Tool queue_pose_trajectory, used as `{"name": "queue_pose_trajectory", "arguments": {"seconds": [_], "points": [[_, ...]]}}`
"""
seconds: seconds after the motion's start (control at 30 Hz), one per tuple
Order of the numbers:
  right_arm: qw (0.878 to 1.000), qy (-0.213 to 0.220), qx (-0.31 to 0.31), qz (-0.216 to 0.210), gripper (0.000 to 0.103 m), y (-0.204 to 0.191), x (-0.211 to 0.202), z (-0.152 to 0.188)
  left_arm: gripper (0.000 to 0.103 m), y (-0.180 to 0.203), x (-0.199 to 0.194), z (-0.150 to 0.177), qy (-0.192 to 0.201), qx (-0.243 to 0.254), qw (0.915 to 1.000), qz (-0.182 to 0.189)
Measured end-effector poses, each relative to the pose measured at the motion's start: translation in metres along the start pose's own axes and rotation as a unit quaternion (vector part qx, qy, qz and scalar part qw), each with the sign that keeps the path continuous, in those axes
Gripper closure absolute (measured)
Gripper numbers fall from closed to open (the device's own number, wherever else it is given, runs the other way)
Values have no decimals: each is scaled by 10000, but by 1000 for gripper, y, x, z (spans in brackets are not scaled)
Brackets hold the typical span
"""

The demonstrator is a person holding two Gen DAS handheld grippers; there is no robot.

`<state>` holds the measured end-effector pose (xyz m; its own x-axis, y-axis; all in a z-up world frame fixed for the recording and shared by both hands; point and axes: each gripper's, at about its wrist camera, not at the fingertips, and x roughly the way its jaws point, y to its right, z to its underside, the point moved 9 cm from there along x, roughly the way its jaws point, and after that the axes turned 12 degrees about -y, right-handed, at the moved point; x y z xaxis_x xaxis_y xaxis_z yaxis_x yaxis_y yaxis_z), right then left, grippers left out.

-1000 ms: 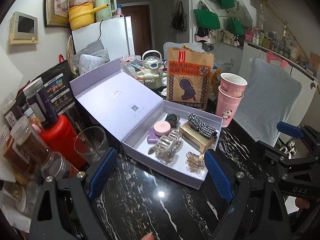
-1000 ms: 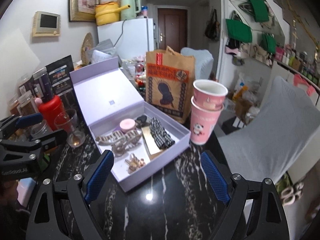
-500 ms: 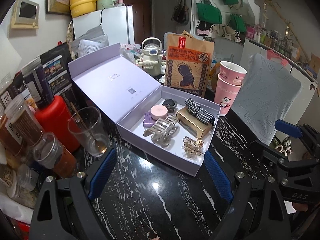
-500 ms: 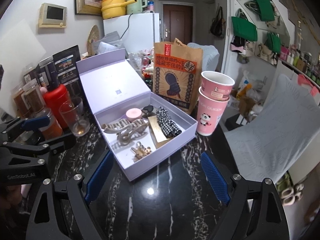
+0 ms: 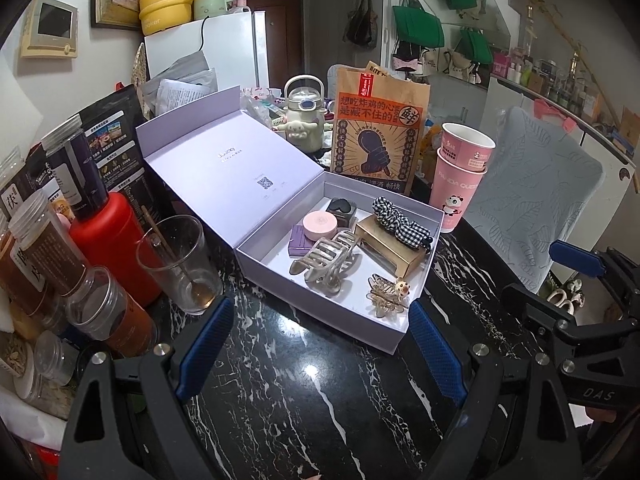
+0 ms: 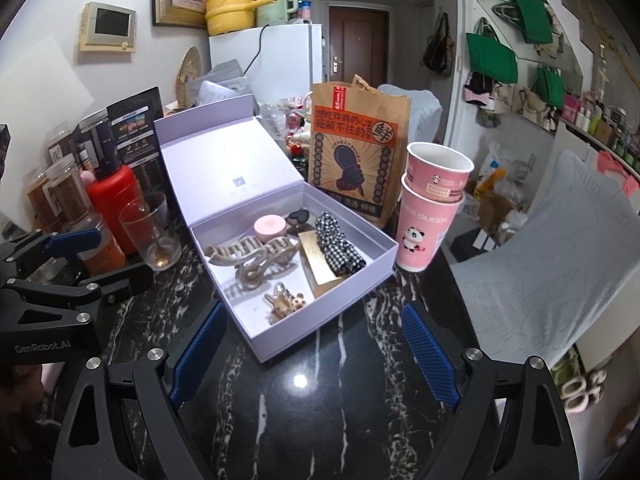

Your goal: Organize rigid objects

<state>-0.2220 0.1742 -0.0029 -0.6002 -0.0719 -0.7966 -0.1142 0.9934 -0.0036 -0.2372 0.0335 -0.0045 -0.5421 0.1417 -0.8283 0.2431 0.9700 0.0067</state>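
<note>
One open lilac box [image 5: 280, 272] near the countertop's [image 5: 304, 396] middle, two hair claws, two stacked pink cups [image 5: 460, 184], left gripper [image 5: 316, 340] and right gripper [image 6: 312, 344] held wide, empty, angled downward.

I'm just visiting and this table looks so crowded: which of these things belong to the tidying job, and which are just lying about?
Part of the job:
- lilac box
- large hair claw
- small gold clip
- checked scrunchie
- pink round tin

Just lying about:
- pink paper cups
- paper bag
- drinking glass
- red bottle
</note>
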Motion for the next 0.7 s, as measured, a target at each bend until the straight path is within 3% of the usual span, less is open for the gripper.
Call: {"name": "queue_pose_trajectory", "arguments": {"seconds": [0.7], "points": [[10000, -48, -43, -2, 13, 0, 0, 5, 13, 3, -1, 4, -74, 80, 9999, -19]]}}
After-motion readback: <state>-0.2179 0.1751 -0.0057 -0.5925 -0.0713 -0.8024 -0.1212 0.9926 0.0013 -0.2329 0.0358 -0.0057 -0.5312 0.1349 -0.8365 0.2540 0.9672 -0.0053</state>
